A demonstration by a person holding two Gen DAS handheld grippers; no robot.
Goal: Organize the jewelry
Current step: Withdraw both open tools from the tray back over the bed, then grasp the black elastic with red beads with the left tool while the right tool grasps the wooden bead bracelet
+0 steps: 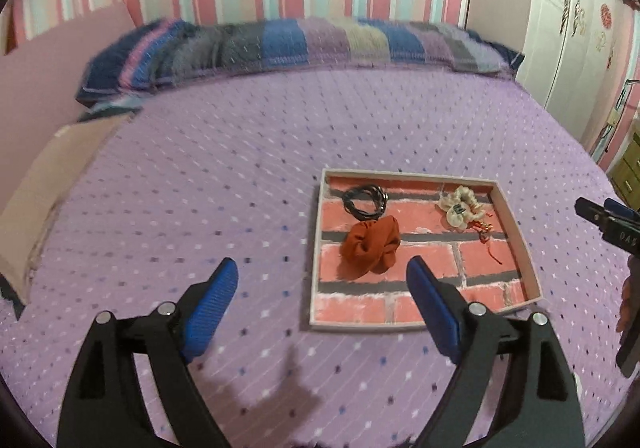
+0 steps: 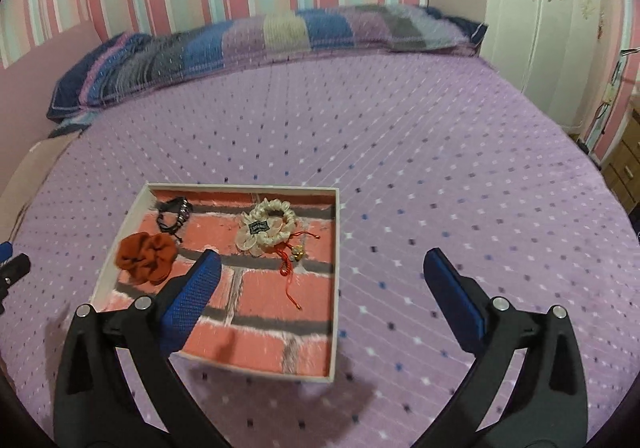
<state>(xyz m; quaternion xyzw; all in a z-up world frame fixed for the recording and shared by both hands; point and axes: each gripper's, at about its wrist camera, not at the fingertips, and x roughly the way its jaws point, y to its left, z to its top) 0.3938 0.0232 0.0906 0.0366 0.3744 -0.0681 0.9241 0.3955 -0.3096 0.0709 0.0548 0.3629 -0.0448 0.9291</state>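
Above purple dotted bedspread (image 1: 240, 167): left gripper (image 1: 322, 276) spread wide, empty, touching nothing. Shallow white-rimmed tray (image 2: 338, 248), brick-print floor, holds rust fabric scrunchie (image 2: 146, 258), black cord bracelet (image 2: 174, 213), cream ruffled scrunchie (image 2: 266, 226), red string charm (image 2: 292, 256). Right gripper (image 2: 322, 268) equally wide, empty.
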